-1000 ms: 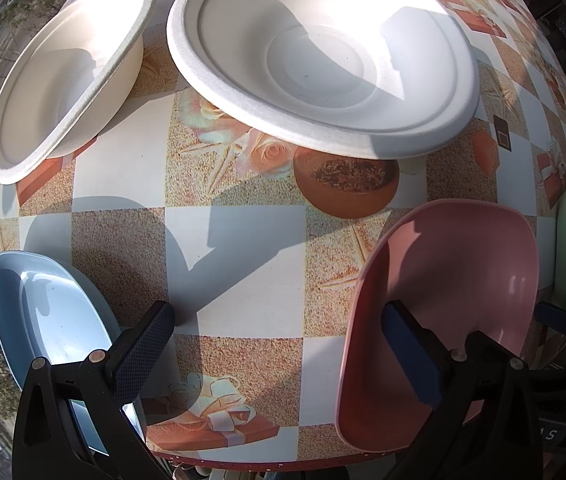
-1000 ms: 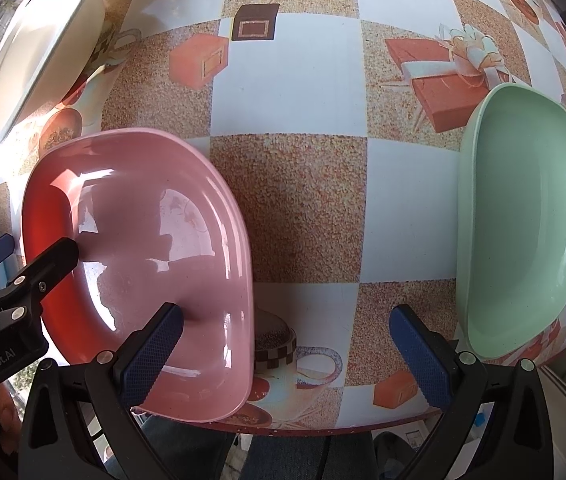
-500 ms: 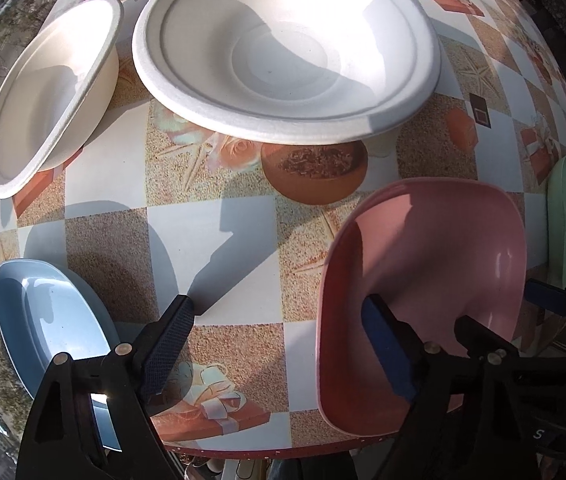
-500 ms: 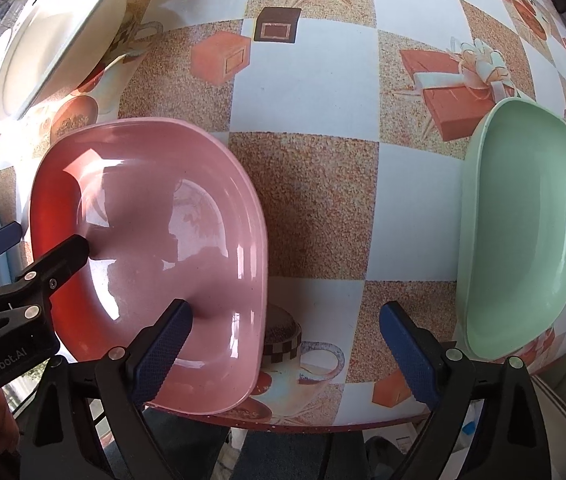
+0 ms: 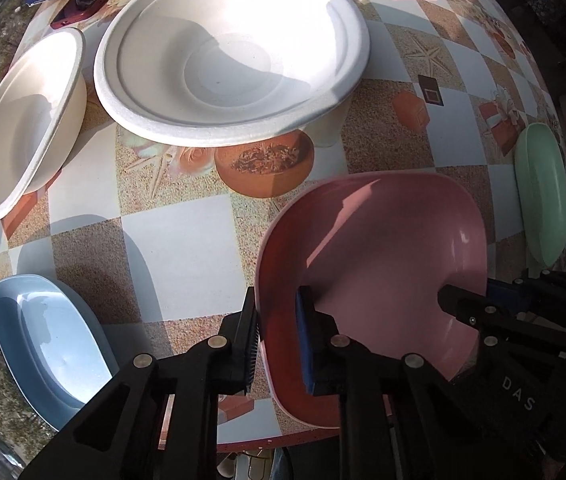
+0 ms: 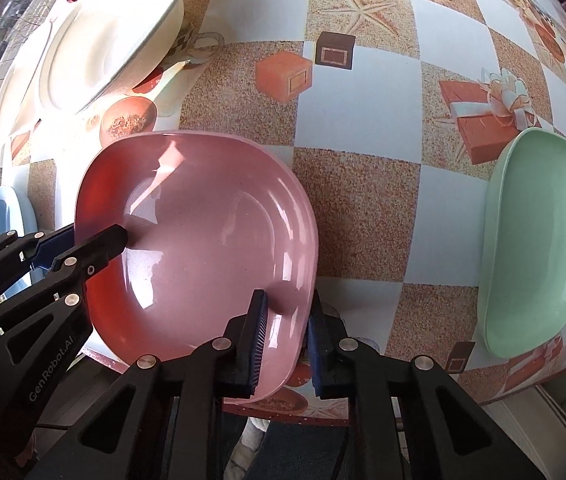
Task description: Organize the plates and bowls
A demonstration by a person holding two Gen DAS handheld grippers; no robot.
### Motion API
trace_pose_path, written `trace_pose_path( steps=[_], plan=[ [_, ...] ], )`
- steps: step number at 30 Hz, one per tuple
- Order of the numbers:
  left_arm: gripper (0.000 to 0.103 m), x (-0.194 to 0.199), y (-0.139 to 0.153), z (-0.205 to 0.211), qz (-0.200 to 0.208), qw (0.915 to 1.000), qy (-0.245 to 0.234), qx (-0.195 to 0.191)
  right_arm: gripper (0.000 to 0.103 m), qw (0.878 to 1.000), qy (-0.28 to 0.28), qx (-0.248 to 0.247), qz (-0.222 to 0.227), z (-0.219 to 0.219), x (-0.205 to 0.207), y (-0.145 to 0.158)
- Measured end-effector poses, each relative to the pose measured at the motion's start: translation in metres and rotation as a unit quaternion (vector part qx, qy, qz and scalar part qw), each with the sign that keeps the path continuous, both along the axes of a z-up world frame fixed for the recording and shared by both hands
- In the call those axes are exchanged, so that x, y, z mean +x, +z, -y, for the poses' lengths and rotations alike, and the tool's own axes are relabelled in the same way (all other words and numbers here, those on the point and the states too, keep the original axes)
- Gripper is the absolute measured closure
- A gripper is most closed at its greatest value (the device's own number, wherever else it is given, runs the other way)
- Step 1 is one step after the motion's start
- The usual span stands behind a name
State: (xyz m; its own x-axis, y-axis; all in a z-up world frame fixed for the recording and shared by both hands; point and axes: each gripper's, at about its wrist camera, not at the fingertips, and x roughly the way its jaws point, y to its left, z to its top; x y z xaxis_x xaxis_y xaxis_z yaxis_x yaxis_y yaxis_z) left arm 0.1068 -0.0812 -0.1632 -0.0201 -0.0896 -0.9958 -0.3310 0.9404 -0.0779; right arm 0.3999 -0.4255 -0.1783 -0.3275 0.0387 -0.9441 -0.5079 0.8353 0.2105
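Checked, gift-print table (image 5: pixel 179 240) bears white bowls (image 5: pixel 235 52), blue plate (image 5: pixel 43 336), green plate (image 6: pixel 539 240)

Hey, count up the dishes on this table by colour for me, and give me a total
White: 2, the large white dish and the smaller white dish
Pink: 1, the pink dish
Green: 1, the green dish
Blue: 1, the blue dish
Total: 5 in full view; another white rim shows at the top edge.

Home dining spot, patterned oilcloth table (image 5: pixel 187 248), plastic and paper dishes, sunlit
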Motion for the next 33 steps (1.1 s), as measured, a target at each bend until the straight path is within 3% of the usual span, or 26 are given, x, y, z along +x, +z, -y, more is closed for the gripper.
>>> trace_pose_path(
  steps=[5,14,18,33],
  plan=[
    [0.084,-0.018,0.000,0.017,-0.006,0.9994,-0.030,0.016,0.085,1.000,-0.002,-0.003,-0.018,-0.003,-0.010,0.003],
    [0.084,-0.057,0.010,0.013,-0.002,0.9993,-0.033,0.017,0.085,0.999,0.000,0.003,-0.036,-0.018,-0.026,0.010],
    [0.084,-0.063,0.017,0.022,0.011,0.9994,-0.027,0.016,0.085,0.999,0.002,0.009,-0.036,-0.029,-0.039,0.019],
    [0.084,-0.084,0.036,-0.007,0.042,0.9989,0.006,0.018,0.085,0.999,0.032,0.017,-0.040,-0.073,-0.063,0.049]
  ],
)
